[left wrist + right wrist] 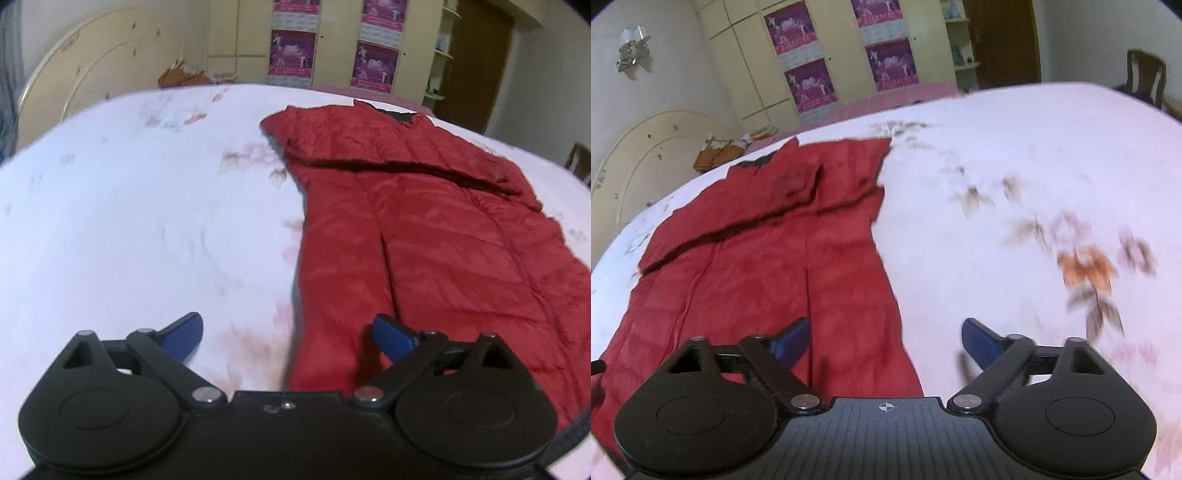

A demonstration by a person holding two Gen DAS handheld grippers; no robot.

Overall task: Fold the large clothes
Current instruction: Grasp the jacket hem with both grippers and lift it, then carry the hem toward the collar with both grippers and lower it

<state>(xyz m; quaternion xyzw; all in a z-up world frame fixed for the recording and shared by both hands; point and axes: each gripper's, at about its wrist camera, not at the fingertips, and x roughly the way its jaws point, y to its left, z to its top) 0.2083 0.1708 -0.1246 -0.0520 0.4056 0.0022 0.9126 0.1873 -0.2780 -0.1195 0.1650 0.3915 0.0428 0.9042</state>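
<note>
Item: one red quilted puffer jacket (pixel 424 229), long, with a dark collar lining, lying flat on the white floral-print bed sheet (pixel 129 206). All places below are given from the jacket.

Position: the collar is at the far end and the hem at the near end, by both tools. One sleeve is folded across the chest, and both side panels look turned in over the middle, so you are probably partway through the fold.

Handling, as a judgement: light, soft, puffy and springy. The shell looks slick, so layers may slide and the folds may puff back open.

Hold: take the near hem corners, one per tool, pinching all layers together deep between the pads.

Left tool (pixel 288 336): released, with nothing between its blue pads (pixel 184 332), hovering over the jacket's near left edge.

Right tool (pixel 884 338): released and empty, over the jacket's near right edge.
</note>
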